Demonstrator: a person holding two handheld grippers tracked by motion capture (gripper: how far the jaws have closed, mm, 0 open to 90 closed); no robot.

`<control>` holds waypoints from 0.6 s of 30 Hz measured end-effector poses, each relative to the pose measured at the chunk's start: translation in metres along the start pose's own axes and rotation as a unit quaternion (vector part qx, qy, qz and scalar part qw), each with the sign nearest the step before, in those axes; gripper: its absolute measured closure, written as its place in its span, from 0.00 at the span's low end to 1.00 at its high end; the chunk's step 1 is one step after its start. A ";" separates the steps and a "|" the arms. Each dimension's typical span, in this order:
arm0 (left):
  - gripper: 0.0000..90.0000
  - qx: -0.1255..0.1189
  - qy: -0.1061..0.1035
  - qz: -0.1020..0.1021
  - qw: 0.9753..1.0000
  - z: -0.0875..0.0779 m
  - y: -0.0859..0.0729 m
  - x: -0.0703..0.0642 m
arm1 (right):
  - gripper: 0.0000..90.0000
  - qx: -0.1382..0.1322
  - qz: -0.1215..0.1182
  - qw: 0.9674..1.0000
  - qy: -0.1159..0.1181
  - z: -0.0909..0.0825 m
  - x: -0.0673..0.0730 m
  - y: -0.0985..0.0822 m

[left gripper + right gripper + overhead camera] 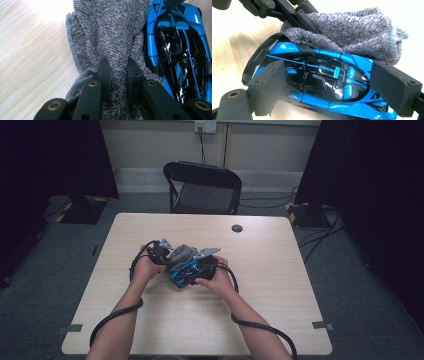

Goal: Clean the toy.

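Black jaws of the left gripper [118,68] rise from the bottom of its own view, pinched on a bunched fold of the grey terry cloth [110,32]; the pile bulges out on both sides of the pads, so the clamp is firm. Beyond the jaws the cloth fans out wider, its stitched hem lying on the pale wooden table [30,50], and its right edge rests against the side of the blue and black model car [177,47], whose glossy dark canopy runs away from the camera.

In the right gripper view, the right gripper [334,87] has its two padded jaws set at either end of the car [324,82], one pad against the end with the black wing, the other against the opposite end; the pads press on the body, so the car is gripped lengthwise. The cloth [357,35] lies draped over the far side of the car, touching its blue flank, and the left gripper's dark linkage [287,10] comes in from the top left, closed on the cloth's end.

From the high view, both hands meet near the middle of the table [150,330], the left gripper [165,255] just beside the right gripper [195,270], with cloth [181,254] and car [182,272] between them. Black cables trail back along both forearms. A black folding chair [202,187] stands beyond the far edge of the table.
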State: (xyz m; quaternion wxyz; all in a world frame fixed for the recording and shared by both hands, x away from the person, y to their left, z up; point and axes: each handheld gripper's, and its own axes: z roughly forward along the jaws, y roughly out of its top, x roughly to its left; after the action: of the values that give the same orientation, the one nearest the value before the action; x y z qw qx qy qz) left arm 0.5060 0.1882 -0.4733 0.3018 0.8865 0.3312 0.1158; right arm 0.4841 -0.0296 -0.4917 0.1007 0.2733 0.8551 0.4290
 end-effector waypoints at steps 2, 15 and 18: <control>0.86 0.001 0.001 0.001 1.000 -0.001 -0.001 0.000 | 0.15 0.001 0.000 1.000 0.000 0.000 0.000 0.000; 0.86 0.006 -0.005 -0.012 1.000 -0.012 -0.013 0.003 | 0.15 0.006 -0.001 1.000 0.000 0.000 0.001 0.002; 0.86 0.005 -0.006 -0.013 1.000 -0.015 -0.017 0.003 | 0.15 0.005 -0.001 1.000 0.001 0.000 0.001 0.002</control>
State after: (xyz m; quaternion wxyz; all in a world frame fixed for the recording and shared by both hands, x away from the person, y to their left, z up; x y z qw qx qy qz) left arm 0.4933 0.2071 -0.4718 0.3008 0.8843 0.3412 0.1054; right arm 0.4841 -0.0280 -0.4907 0.0993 0.2725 0.8576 0.4246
